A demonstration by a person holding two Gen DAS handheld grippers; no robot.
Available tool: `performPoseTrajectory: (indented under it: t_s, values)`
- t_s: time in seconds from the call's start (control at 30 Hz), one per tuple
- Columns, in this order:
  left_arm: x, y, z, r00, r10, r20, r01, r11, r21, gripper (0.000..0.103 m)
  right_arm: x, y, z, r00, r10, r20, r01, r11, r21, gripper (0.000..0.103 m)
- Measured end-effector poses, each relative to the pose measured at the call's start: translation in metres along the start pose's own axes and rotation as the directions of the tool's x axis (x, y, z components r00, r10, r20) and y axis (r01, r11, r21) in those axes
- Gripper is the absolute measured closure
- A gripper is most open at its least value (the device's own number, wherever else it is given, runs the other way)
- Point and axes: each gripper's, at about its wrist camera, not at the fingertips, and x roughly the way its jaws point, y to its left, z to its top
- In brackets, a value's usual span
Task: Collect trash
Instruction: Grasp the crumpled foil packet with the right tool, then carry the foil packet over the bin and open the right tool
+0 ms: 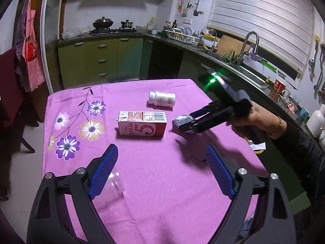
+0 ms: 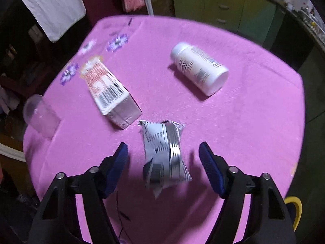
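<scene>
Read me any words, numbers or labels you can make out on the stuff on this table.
"5": large numeral on the red and white carton; its other print and barcode are too small.
White bottle: label too small to read.
Silver wrapper: print blurred, unreadable.

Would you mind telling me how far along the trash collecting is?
Nothing looks collected yet. The right gripper is open around the silver wrapper, not gripping. The carton, white bottle and clear cup lie on the table; left gripper is empty.

Black grippers (image 1: 162, 170), blue ribbed pads, silver screws.
</scene>
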Motion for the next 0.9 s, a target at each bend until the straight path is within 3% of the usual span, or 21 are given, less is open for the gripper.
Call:
performPoseTrajectory:
  t_s: [0.13, 0.23, 0.43, 0.6, 0.77, 0.9]
  values:
    - [0.005, 0.001, -0.002, 1.000, -0.013, -0.014, 0.013, 1.000, -0.001, 0.019, 0.019, -0.002, 0.006, 0.999, -0.009, -0.044, 0.008, 1.000, -0.007, 0.041]
    - [0.008, 0.002, -0.003, 1.000, -0.020, -0.019, 0.020, 1.000, -0.003, 0.019, 0.022, -0.001, 0.005, 0.999, -0.029, -0.038, 0.029, 0.999, -0.013, 0.064]
    - [0.015, -0.002, -0.006, 0.998, -0.046, -0.044, 0.046, 0.999, -0.002, 0.019, 0.005, 0.000, -0.007, 1.000, -0.012, 0.007, 0.012, 1.000, 0.008, 0.064]
    - [0.018, -0.013, -0.006, 0.997, -0.063, -0.054, 0.064, 0.997, 0.031, 0.019, -0.039, -0.007, -0.033, 0.997, -0.013, 0.076, 0.010, 0.999, 0.043, 0.064]
    - [0.023, -0.024, -0.006, 0.993, -0.097, -0.061, 0.100, 0.994, 0.053, 0.018, -0.091, -0.049, -0.084, 0.987, -0.114, 0.110, 0.094, 0.981, 0.171, 0.064]
    - [0.030, -0.033, -0.007, 0.989, -0.123, -0.078, 0.128, 0.990, 0.064, 0.018, -0.127, -0.110, -0.145, 0.969, -0.235, 0.072, 0.196, 0.916, 0.350, 0.064]
